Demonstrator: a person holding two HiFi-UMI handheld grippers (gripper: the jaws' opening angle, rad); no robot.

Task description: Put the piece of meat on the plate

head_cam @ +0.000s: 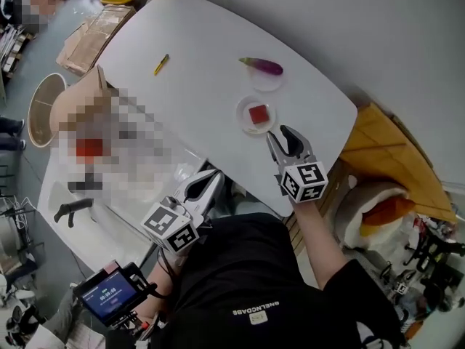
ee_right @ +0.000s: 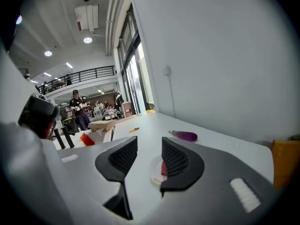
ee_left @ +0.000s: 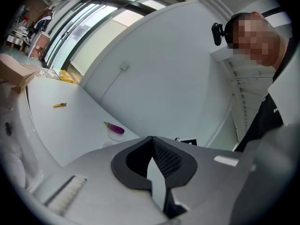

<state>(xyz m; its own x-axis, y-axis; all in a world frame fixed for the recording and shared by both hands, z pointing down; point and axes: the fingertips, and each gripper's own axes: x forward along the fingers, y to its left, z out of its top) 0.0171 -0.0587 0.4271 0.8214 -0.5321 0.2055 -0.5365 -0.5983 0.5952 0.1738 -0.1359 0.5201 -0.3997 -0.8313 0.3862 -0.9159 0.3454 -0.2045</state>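
Right claw (head_cam: 280,134) (ee_right: 149,146): released, its two black jaws standing apart with only air between them; it hangs just on the person's side of the plate, not touching it, and points toward it.
Left claw (head_cam: 208,176) (ee_left: 152,139): clenched on nothing, the jaw tips meeting; it is held well off to the near left of the plate, past the desk's edge and close to the person's chest.
Meat (head_cam: 259,114) (ee_right: 164,168): a small red square lying flat in the middle of the plate, with neither claw touching it.
Plate (head_cam: 241,109) (ee_right: 152,172): small, round and pale, sitting on the desk near its front edge; seen along the right claw it shows in the gap between the jaws.
Aubergine (head_cam: 263,65) (ee_left: 114,128) (ee_right: 184,135): purple, just beyond the plate on its far side, resting across a clear dish (head_cam: 267,82).
Yellow pen (head_cam: 160,64): lying alone, well to the far left of the plate.
Desk (head_cam: 196,100): white with rounded corners, carrying the plate and the rest.
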